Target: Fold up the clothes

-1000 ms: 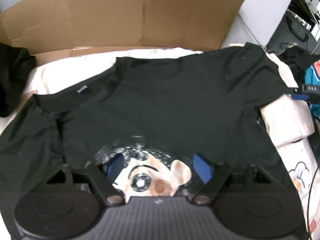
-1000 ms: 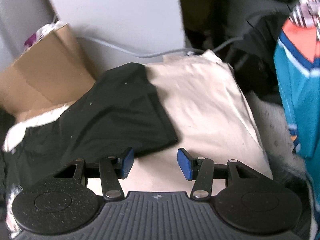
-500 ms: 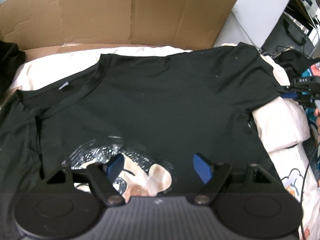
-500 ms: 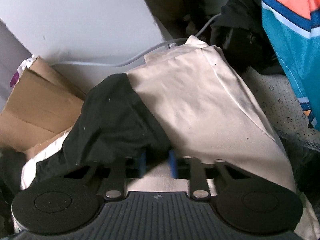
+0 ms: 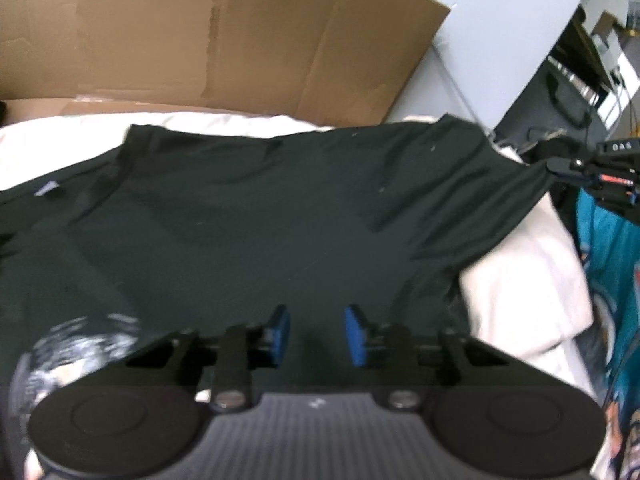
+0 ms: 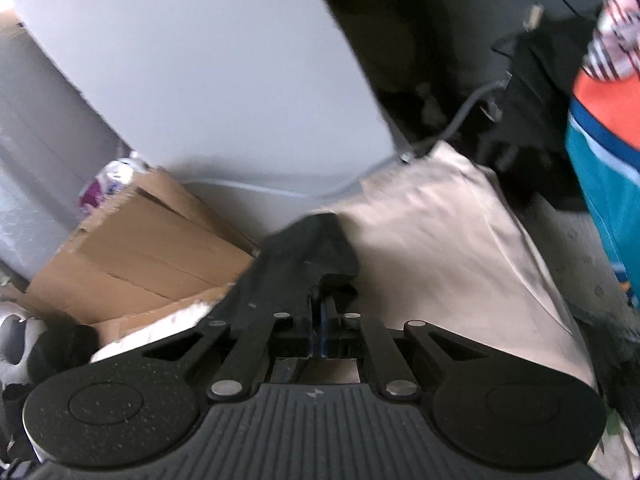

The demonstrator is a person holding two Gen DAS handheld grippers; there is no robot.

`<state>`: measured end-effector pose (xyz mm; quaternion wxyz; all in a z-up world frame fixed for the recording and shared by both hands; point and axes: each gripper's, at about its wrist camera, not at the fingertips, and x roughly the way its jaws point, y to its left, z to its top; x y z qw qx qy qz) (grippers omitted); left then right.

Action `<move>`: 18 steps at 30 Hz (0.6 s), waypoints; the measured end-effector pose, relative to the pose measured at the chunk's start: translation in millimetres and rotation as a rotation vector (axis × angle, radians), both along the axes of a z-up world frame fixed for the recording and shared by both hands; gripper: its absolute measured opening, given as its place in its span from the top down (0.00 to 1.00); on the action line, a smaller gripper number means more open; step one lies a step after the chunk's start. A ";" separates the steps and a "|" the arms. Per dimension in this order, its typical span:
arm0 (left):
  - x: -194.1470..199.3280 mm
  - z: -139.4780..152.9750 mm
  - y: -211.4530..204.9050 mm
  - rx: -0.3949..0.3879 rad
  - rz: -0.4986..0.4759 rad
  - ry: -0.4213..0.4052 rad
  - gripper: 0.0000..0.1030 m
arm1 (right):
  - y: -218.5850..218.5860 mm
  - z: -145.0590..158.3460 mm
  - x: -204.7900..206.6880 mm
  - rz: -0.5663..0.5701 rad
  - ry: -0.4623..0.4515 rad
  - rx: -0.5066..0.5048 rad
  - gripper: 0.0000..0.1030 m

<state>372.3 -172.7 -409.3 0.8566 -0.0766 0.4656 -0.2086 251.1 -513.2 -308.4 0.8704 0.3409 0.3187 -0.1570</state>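
Left gripper [image 5: 314, 334] being held partly spread over black T-shirt [image 5: 260, 232], nothing pinched. Sleeve [image 6: 304, 256] being pinched between pressed-together pads of right gripper [image 6: 322, 320], lifted off cream bedding [image 6: 440, 232]. Shirt being spread across bedding; cardboard [image 5: 200, 40] being seen beyond far edge.

cluttered home room — cardboard box [image 5: 224, 40], bedding [image 6: 440, 240]

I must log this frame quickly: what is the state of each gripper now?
Left gripper: open, over the black shirt, holding nothing.
Right gripper: closed on the shirt's sleeve.
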 end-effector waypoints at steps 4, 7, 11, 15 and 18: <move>4.7 -2.2 -17.3 -0.056 0.003 -0.017 0.84 | 8.0 16.6 5.9 0.027 -0.039 -0.017 0.99; 5.8 -6.5 -31.7 -0.076 -0.007 -0.027 0.88 | 13.9 22.8 10.7 0.043 -0.057 -0.021 0.99; 4.6 -13.5 -44.8 -0.108 -0.017 -0.015 0.91 | 21.4 31.8 15.0 0.067 -0.083 -0.019 0.99; -0.2 -17.4 -49.7 -0.150 0.009 -0.017 0.91 | 30.7 41.0 18.9 0.101 -0.110 -0.011 0.99; -3.3 -20.7 -51.2 -0.184 0.030 -0.018 0.91 | 39.5 47.3 21.9 0.131 -0.127 -0.003 0.99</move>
